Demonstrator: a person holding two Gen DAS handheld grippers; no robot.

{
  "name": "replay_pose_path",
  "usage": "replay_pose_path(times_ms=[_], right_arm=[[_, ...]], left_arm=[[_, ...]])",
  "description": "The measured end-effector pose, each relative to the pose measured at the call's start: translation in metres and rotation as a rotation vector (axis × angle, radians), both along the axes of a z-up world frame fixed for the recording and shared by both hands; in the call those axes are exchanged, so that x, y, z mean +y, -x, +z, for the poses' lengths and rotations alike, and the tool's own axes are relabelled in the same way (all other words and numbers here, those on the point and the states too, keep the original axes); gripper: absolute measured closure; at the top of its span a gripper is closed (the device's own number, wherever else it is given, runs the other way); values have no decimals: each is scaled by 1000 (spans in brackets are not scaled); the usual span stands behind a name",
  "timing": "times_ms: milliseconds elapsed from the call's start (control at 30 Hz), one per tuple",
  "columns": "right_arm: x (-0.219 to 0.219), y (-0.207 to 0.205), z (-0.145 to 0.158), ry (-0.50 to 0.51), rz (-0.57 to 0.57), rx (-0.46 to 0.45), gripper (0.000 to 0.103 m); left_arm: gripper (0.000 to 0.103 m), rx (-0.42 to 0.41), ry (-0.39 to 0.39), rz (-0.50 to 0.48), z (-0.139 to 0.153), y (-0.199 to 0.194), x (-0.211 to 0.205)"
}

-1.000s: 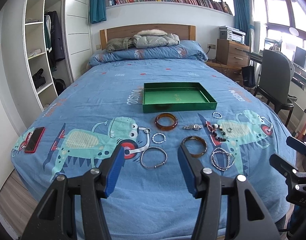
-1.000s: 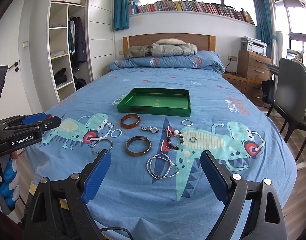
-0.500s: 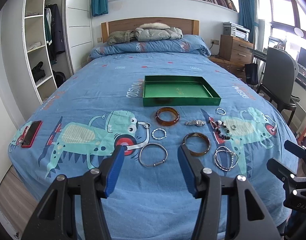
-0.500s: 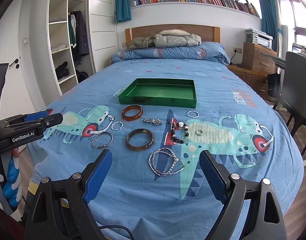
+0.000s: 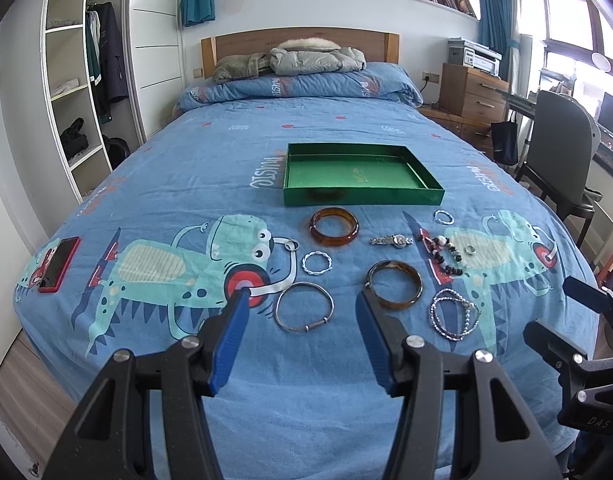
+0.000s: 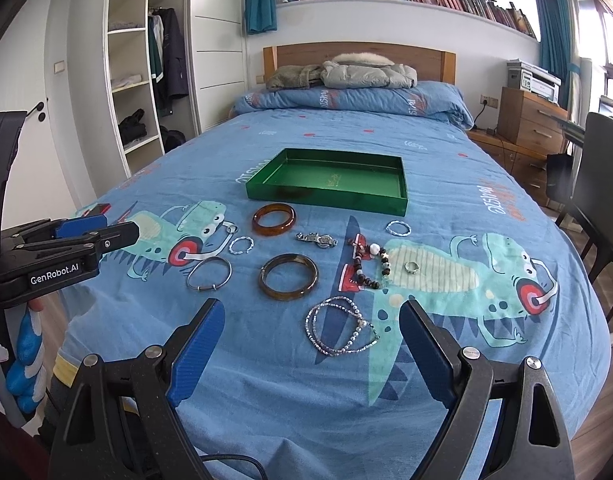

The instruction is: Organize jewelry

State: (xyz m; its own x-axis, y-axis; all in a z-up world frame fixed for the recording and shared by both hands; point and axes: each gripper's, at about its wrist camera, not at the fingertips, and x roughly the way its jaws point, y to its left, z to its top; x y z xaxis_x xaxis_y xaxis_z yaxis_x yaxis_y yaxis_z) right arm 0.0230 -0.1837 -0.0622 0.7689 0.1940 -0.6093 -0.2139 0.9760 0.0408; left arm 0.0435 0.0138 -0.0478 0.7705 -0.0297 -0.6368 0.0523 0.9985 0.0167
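— While both grippers are hovering over the foot of the bed (image 5: 186, 176), what is lying at the far left?
— A red phone (image 5: 58, 265) is resting near the bed's left edge, with the open wardrobe shelves (image 5: 78, 92) standing beyond it against the wall.
— And the left gripper (image 5: 302, 308)?
— Its jaws are standing spread, gripping nothing; a thin silver bangle (image 5: 304, 312) is showing between them on the dinosaur-print cover.
— Moving right?
— A green tray (image 5: 362, 196) is sitting mid-bed, apart from the jewelry. An amber bangle (image 6: 274, 219) is lying just in front of it, a darker bangle (image 6: 288, 276) nearer, then a beaded bracelet (image 6: 369, 266) and a silver chain (image 6: 340, 332).
— The right gripper (image 6: 312, 320)?
— Its jaws are gaping wide too, empty, with the chain between them. A wooden dresser (image 6: 534, 128) and a dark chair (image 6: 602, 176) are standing at the right.
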Motion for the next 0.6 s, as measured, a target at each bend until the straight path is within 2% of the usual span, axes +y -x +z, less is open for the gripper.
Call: replay_pose_path(times_ms=[600], right_arm=[[9, -18, -11, 20, -1, 61, 15]], left_arm=[[50, 53, 2, -6, -22, -16, 5]])
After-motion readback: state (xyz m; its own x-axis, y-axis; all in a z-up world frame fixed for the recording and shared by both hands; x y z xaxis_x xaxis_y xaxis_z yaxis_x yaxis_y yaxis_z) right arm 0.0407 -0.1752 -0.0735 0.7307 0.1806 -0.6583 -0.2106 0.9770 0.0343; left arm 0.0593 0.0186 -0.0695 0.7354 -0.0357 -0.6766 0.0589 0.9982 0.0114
